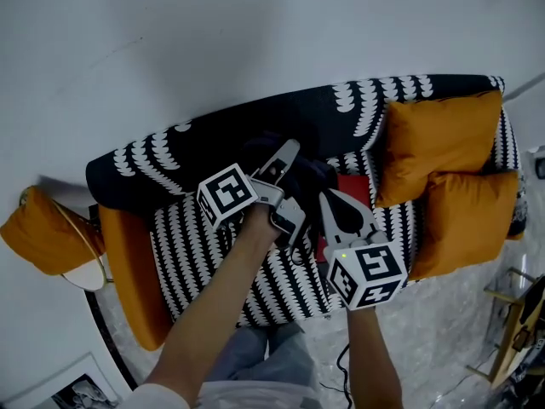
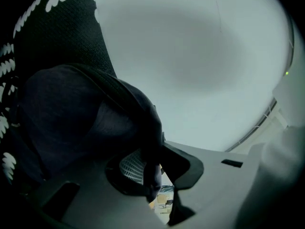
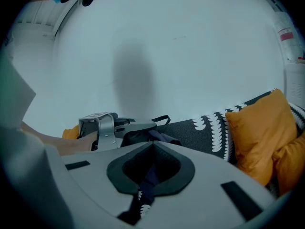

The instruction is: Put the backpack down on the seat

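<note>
A dark backpack (image 1: 300, 170) rests on the black-and-white patterned sofa seat (image 1: 213, 254), leaning on the backrest (image 3: 200, 132). My left gripper (image 1: 296, 177) is at its top. In the left gripper view the backpack (image 2: 71, 118) fills the left side, and one of its dark straps (image 2: 150, 142) runs through the left gripper (image 2: 159, 175), whose jaws stand slightly apart, a slit of light beside the strap. My right gripper (image 1: 334, 201) is just right of the bag. In the right gripper view the right gripper (image 3: 151, 147) is shut on a dark strap (image 3: 147, 180).
Two orange cushions (image 1: 438, 143) (image 1: 473, 220) fill the sofa's right end, and one shows at the right (image 3: 262, 128). An orange pad (image 1: 136, 271) covers the left arm. A red patch (image 1: 353, 186) shows by the bag. A white wall (image 1: 213, 32) rises behind.
</note>
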